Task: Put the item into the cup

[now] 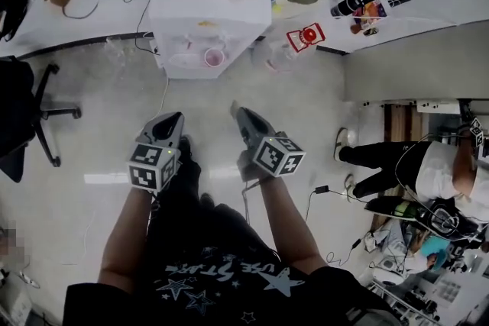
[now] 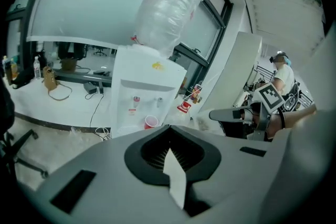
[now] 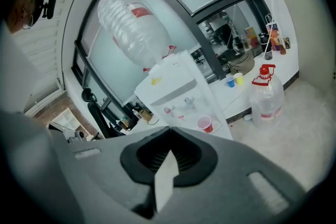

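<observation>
Two handheld grippers hover over a pale floor [image 1: 99, 126]. At left, the left gripper [image 1: 174, 118] has its jaws pressed together, nothing between them. Ahead, a red cup [image 1: 215, 57] sits in the tray of a white water dispenser [image 1: 229, 11]. At right, the right gripper [image 1: 238, 112] is likewise closed and empty.

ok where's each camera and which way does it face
Head view: on the person's head, facing steeply down; both forearms, left gripper and right gripper show.
Left gripper view: on that gripper, looking along its closed jaws at the white water dispenser; right gripper at right.
Right gripper view: likewise, along its closed jaws at the dispenser.
Shared: all three show the small red plastic cup.
</observation>
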`<state>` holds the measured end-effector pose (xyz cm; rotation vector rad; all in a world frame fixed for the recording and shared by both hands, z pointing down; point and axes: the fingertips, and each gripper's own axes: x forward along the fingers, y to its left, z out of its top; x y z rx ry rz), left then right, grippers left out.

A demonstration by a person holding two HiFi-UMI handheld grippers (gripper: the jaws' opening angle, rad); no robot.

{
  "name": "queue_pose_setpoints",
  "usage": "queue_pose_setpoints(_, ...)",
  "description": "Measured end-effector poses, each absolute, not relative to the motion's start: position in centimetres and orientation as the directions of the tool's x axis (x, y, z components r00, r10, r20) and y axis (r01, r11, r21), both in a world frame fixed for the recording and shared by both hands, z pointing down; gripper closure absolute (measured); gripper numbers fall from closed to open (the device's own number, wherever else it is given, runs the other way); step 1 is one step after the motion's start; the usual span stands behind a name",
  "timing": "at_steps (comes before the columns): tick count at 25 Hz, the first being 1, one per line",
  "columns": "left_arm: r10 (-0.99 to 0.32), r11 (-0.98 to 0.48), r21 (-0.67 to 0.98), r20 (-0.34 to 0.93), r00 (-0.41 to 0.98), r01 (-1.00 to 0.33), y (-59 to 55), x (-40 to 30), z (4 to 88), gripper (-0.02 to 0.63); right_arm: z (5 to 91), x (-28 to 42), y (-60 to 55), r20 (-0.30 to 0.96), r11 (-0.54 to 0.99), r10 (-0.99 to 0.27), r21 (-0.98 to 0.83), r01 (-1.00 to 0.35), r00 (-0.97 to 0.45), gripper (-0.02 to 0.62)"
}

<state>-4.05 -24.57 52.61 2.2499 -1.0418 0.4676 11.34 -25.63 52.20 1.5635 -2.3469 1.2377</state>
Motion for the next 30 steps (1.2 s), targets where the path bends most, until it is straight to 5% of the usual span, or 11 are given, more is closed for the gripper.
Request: queue_pose_setpoints(30, -0.498, -0.468, 0.442, 0.584, 0.641, -0.766, -35.5, -3.5, 67.1, 0.600, 65.0, 10.9, -38.1, 0.513, 0.039, -0.757, -0.583, -0.811, -0.405, 0.594)
